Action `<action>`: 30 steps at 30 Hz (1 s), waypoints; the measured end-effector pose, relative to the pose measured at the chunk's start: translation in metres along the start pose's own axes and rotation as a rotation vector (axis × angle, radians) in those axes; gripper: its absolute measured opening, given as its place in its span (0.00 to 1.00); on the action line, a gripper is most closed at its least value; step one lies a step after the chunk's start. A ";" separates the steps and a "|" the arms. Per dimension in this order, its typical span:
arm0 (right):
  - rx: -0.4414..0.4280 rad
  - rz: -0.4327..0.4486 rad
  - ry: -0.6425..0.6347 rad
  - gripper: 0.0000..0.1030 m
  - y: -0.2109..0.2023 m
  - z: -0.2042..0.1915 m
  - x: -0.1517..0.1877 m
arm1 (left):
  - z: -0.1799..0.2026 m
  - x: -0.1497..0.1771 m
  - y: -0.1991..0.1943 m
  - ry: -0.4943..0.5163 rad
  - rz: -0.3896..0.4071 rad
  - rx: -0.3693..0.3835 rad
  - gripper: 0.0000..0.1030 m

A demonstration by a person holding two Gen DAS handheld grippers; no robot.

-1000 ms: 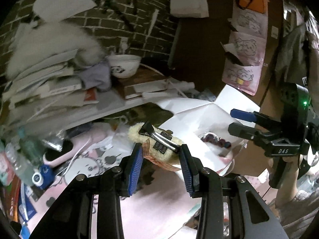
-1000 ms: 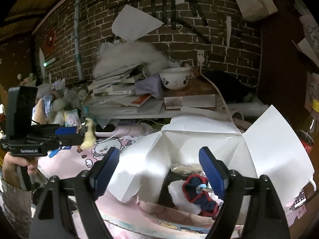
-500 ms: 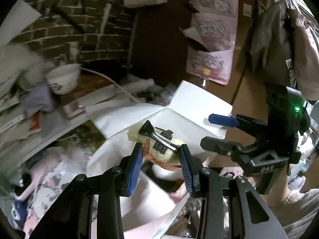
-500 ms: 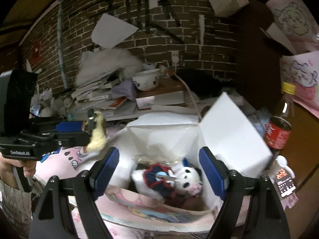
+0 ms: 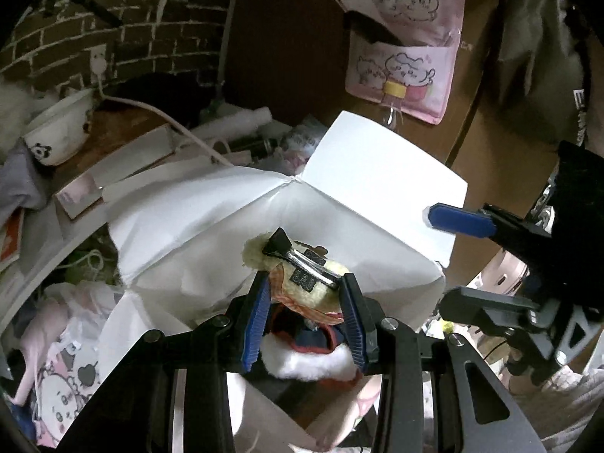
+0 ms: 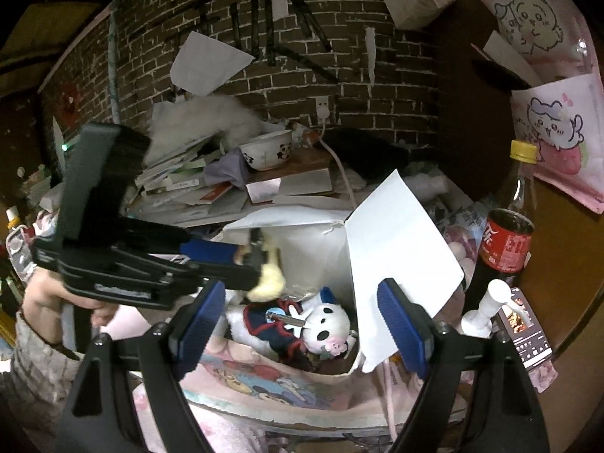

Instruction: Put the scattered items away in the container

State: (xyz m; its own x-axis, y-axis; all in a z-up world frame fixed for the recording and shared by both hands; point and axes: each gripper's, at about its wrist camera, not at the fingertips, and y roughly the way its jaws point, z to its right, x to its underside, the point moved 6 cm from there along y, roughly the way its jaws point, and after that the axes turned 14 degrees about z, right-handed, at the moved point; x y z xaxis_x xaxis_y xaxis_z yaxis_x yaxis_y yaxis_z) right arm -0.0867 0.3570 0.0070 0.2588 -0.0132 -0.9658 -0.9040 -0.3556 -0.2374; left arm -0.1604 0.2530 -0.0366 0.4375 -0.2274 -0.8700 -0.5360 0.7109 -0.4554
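My left gripper (image 5: pixel 305 294) is shut on a yellow fuzzy hair clip (image 5: pixel 298 275) with a metal clasp and holds it over the open white cardboard box (image 5: pixel 377 173). In the right wrist view the clip (image 6: pixel 268 275) hangs above the box (image 6: pixel 396 234). Inside the box lies a white plush doll (image 6: pixel 324 321) in a navy and red outfit; it also shows in the left wrist view (image 5: pixel 305 362). My right gripper (image 6: pixel 298 321) is open and empty in front of the box.
A cola bottle (image 6: pixel 506 238), a white pump bottle (image 6: pixel 487 309) and a phone (image 6: pixel 528 339) stand right of the box. A panda bowl (image 6: pixel 266 149), books and papers crowd the shelf behind. A pink cartoon cloth (image 6: pixel 271 381) covers the front.
My left gripper has carried the hair clip rightward from the pink cloth to above the box opening. My right gripper has moved closer to the box, which brought the doll into view.
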 end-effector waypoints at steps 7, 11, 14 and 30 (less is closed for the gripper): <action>-0.015 0.008 -0.026 0.79 -0.003 -0.004 -0.001 | 0.004 0.000 0.008 0.034 -0.019 -0.038 0.40; -0.016 0.006 -0.040 0.79 -0.004 -0.006 -0.002 | 0.002 -0.003 0.003 0.030 0.009 -0.064 0.69; -0.021 0.008 -0.037 0.79 -0.005 -0.008 -0.004 | -0.003 -0.008 -0.008 0.017 0.038 -0.083 0.79; 0.036 0.047 -0.031 1.00 0.006 -0.035 -0.013 | -0.034 0.007 -0.104 -0.039 0.174 -0.322 1.00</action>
State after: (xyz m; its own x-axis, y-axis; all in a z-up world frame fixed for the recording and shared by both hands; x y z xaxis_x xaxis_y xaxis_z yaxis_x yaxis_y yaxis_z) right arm -0.0835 0.3225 0.0215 0.2057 0.0002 -0.9786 -0.9266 -0.3215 -0.1949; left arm -0.1262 0.1547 -0.0023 0.3431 -0.0918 -0.9348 -0.8022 0.4891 -0.3424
